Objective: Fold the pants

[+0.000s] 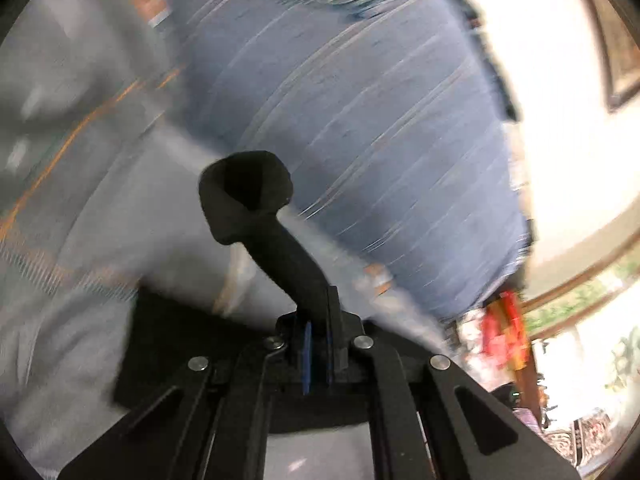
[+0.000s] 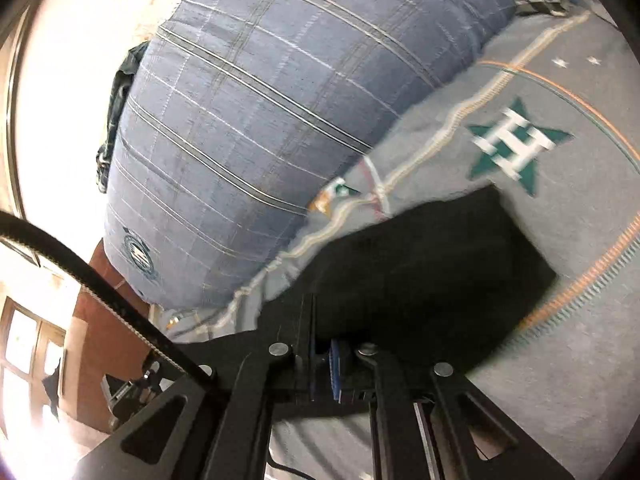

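The pants are black cloth. In the left wrist view my left gripper [image 1: 318, 344] is shut on a twisted end of the pants [image 1: 256, 208] that sticks up past the fingers, with more black cloth [image 1: 168, 340] below on the grey bedspread [image 1: 80, 160]. In the right wrist view my right gripper [image 2: 332, 364] is shut on the edge of the folded black pants [image 2: 432, 264], which lie flat on the grey bedspread [image 2: 580, 360]. The left view is strongly motion-blurred.
A large blue plaid pillow [image 2: 260, 120] lies along the bed just beyond the pants, also in the left wrist view [image 1: 360, 120]. The bedspread carries a green star logo [image 2: 516, 144]. Bright wall and windows lie beyond the bed edge.
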Demonstrator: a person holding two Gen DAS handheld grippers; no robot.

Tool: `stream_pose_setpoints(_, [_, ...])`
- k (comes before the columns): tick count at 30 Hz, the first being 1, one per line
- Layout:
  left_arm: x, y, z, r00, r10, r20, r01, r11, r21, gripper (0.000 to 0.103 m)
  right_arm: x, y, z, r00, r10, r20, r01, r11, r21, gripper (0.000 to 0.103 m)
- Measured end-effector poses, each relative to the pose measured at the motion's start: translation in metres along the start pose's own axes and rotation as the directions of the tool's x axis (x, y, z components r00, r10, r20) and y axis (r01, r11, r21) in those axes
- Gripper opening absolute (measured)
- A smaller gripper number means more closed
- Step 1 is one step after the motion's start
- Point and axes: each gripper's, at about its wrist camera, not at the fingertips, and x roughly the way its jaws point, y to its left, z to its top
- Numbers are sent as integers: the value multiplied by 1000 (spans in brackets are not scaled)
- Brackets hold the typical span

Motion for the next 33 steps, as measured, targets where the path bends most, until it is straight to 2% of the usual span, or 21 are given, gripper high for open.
stream_pose_setpoints(3, [25,69,-37,985,103,-138,-123,982,-146,5,3,-43,-18,996,-52,-68,56,997,48,6])
stream_pose_setpoints(4, [27,88,-48,988,66,-141,-94,975,-199,6,5,-55,-23,995,-53,-89,60,995,75,6])
stream_pose_setpoints(5, [19,97,-54,996,1,-88,-22,972,-233,6,7,-67,-29,993,-56,-106,67,993,98,6])
stream_pose_setpoints(6, [16,99,-55,996,-8,-88,-14,970,-243,6,10,-75,-34,992,-55,-117,68,991,112,6])
stream_pose_setpoints(11, [1,89,-53,994,83,-65,-93,982,-162,7,9,-70,-34,993,-55,-103,64,995,78,6])
stream_pose_setpoints(16, [-24,88,-59,990,136,-36,-139,985,-100,10,3,-67,-32,985,-150,-88,151,989,5,11])
stream_pose_setpoints(19, [-44,85,-60,983,182,2,-182,981,-68,11,-8,-71,-33,979,-190,-67,191,982,0,22])
stream_pose_setpoints(20, [-52,83,-60,980,198,17,-197,979,-58,12,-14,-73,-33,979,-196,-59,197,980,4,30])
stream_pose_setpoints(24, [-83,77,-63,967,240,83,-239,971,-19,23,-44,-69,-23,964,-262,45,263,964,-34,32])
stream_pose_setpoints(26, [-92,73,-69,967,233,102,-232,972,-20,24,-51,-69,-14,965,-252,75,255,966,-34,36])
stream_pose_setpoints(27, [-94,72,-71,968,229,105,-228,973,-21,25,-51,-72,-9,968,-238,75,241,970,-21,39])
stream_pose_setpoints(29, [-97,68,-78,973,206,104,-204,979,-32,26,-48,-78,0,971,-224,83,225,974,2,57])
stream_pose_setpoints(31, [-94,61,-83,975,204,93,-202,979,-29,27,-40,-81,6,974,-215,74,216,976,2,58])
stream_pose_setpoints(32, [-90,55,-85,973,211,89,-210,977,-26,27,-34,-81,7,978,-198,58,199,980,-4,53])
stream_pose_setpoints(33, [-87,52,-87,973,213,84,-212,977,-22,27,-26,-76,8,981,-192,41,193,981,-14,44])
